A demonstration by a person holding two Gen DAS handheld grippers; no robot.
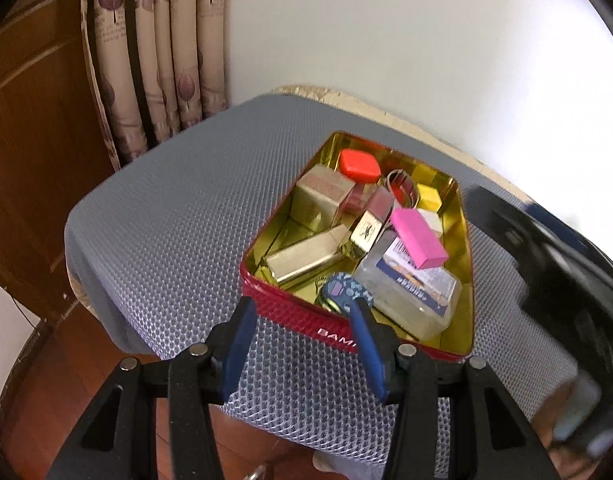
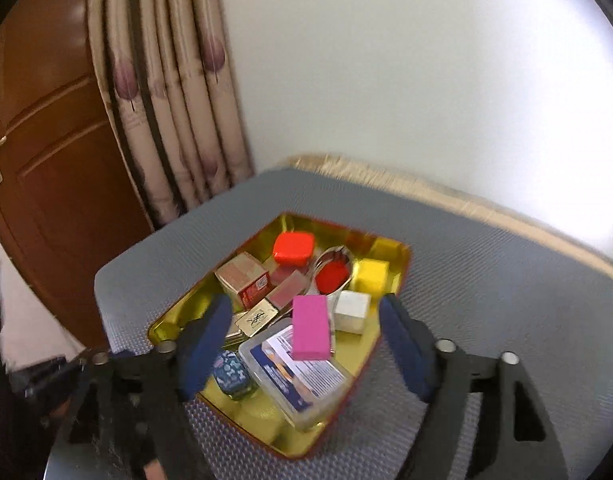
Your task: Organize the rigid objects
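A red tin [image 1: 290,312] with a gold lining sits on a grey mesh mat [image 1: 166,220] that covers a small table, whose pale frayed edge [image 2: 446,192] shows along the far side. Inside the tin lie a pink block [image 2: 310,332], an orange lid [image 2: 293,247], a yellow cube [image 2: 372,276], a white cube [image 2: 352,310], a clear case [image 2: 302,376] and a gold box [image 1: 306,258], piled loosely together.

The left gripper [image 1: 302,320] hangs at the tin's near wall, jaws spread and empty. The right gripper [image 2: 306,336] hovers above the tin, jaws also wide apart and holding nothing.

Behind the table stand a white wall [image 1: 386,40], a leaf-print curtain [image 2: 166,100] and a brown door [image 2: 46,120]. Wood flooring [image 1: 66,380] shows below the mat.
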